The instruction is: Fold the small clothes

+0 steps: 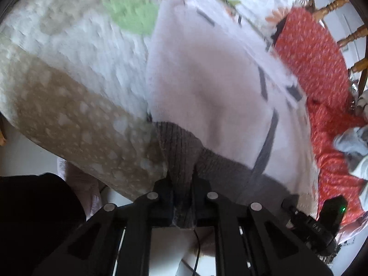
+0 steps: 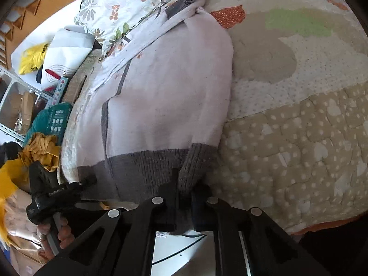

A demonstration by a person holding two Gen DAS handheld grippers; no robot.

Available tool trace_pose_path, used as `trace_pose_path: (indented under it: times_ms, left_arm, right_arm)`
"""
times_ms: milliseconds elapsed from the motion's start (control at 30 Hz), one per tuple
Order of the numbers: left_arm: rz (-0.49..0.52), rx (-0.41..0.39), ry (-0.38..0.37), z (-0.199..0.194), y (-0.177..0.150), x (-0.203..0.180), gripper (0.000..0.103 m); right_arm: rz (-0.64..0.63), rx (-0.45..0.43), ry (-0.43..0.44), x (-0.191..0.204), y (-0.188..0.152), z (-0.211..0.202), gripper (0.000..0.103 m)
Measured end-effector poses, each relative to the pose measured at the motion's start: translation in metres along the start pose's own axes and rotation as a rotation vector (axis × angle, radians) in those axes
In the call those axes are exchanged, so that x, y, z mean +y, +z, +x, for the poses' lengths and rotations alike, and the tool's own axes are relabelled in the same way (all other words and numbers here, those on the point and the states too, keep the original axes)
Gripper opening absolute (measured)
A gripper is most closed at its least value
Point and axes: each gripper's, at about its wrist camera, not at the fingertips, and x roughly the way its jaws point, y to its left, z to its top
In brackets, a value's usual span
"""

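Note:
A small white knit sweater [image 1: 207,87] with grey stripes and a grey ribbed hem lies spread on a quilted bed cover [image 1: 69,73]. My left gripper [image 1: 182,184] is shut on the grey hem [image 1: 177,151] at one corner. In the right wrist view the same sweater [image 2: 165,87] stretches away from me, and my right gripper [image 2: 185,191] is shut on the grey hem [image 2: 195,161] at the other corner. The other gripper, held in a hand, shows at the lower left of the right wrist view [image 2: 55,193] and at the lower right of the left wrist view [image 1: 322,216].
A red patterned cloth [image 1: 317,73] and a crumpled pale garment [image 1: 352,142] lie beyond the sweater. A floral pillow [image 2: 119,7] sits at the far end. A yellow garment [image 2: 41,149], bags and shelves [image 2: 20,105] crowd the bedside. Wooden chair spindles [image 1: 333,7] stand nearby.

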Motion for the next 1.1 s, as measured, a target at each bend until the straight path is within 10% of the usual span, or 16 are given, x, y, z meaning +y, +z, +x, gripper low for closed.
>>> trace_pose_path:
  times_ms: [533,1100]
  left_arm:
    - [0.005,-0.065,-0.034,-0.068,-0.031,0.010,0.009]
    - [0.122,-0.276,0.011,-0.057,0.174,-0.087,0.009]
  right_arm:
    - [-0.023,0.076,0.163,0.000,-0.027,-0.058,0.008]
    - [-0.165,-0.118,0.158,0.087,0.153,-0.056,0.008]
